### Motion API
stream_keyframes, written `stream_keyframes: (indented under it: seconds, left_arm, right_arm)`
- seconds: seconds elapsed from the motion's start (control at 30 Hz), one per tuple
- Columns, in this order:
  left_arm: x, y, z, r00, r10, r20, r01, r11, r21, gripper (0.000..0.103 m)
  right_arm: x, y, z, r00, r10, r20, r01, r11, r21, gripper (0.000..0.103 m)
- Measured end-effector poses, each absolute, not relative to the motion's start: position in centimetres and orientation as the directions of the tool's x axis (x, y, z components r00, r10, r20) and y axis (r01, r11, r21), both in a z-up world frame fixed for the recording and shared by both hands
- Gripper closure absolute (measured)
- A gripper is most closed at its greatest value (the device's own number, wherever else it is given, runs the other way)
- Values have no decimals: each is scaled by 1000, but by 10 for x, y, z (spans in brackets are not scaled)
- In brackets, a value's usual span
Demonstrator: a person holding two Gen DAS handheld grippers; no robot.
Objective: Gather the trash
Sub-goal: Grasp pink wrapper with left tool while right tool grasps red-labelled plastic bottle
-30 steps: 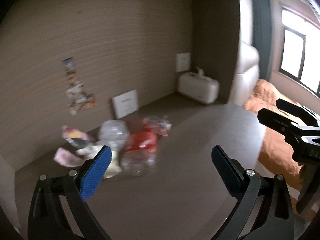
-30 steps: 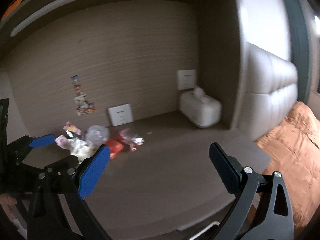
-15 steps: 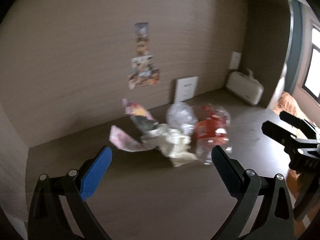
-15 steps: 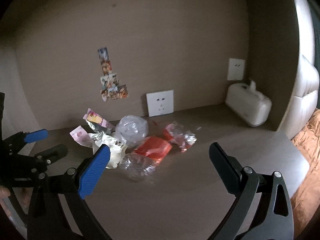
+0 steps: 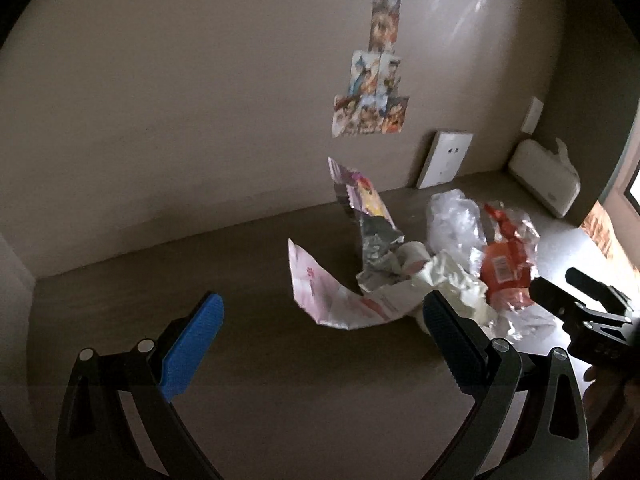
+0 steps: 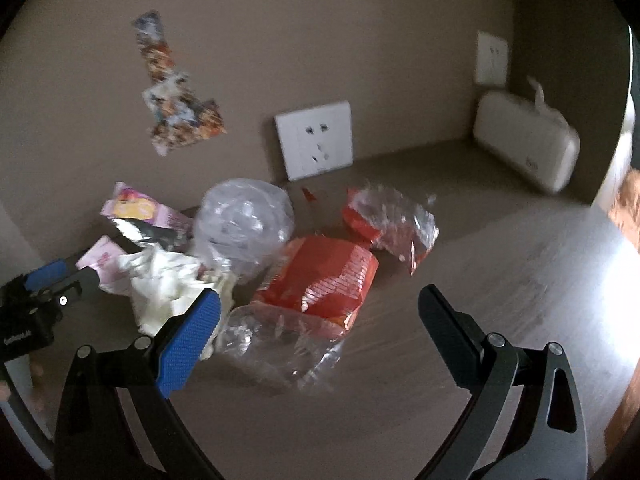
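A heap of trash lies on a dark shelf. It holds a pink paper wrapper (image 5: 328, 296), a foil snack bag (image 5: 372, 236), crumpled white tissue (image 6: 168, 284), a clear plastic ball (image 6: 244, 220), an orange-red packet (image 6: 324, 276), a clear crushed bottle (image 6: 280, 344) and a red-and-clear wrapper (image 6: 388, 224). My left gripper (image 5: 320, 344) is open and empty, just in front of the pink wrapper. My right gripper (image 6: 320, 328) is open and empty, its jaws on either side of the crushed bottle and orange packet. Each gripper shows at the edge of the other's view.
A wall stands close behind the heap, with stickers (image 5: 376, 92) and a white socket plate (image 6: 316, 140). A white tissue box (image 6: 528, 148) sits at the far right of the shelf. The shelf edge and an orange bedcover (image 6: 628, 204) lie to the right.
Both grippers have moved in closer to the trash heap and lower. The left one has swung left, so the heap now sits at its right. Both stay open.
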State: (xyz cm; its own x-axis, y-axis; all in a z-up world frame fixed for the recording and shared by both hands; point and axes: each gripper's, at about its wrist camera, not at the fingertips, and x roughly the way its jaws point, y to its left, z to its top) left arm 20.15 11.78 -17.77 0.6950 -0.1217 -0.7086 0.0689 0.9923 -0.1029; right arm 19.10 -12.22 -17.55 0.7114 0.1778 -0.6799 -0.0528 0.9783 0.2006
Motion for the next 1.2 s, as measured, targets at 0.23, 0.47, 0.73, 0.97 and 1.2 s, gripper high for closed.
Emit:
stream_keyframes:
  seconds: [0.23,0.47,0.73,0.97,1.2]
  left_arm:
    - [224,120,-197,669,-159,-726,69,986,-153,6]
    - [239,123,-216,612,-208,-763,89,977,-195,85]
    - [219,121,-189,648,-239,-723,136,970,-199,100]
    - [195,109,-144,702,-211,-680,172,977,-125,100]
    - [166,89,-100,741,-216,-635,214,973,-82,100]
  right_arm:
    - [206,-124,-194,674,178,-717,-5,972,236,5]
    - [211,-116,-200,651,264,-712,-57,952,301,41]
    - [198,-109,-182,691,264,-673,-116,959,258,43]
    - [176,-130,-146,742,263,-617,-116,956,269,45]
    - [138,-155,-114,786,245,-567,-105,958,268,46]
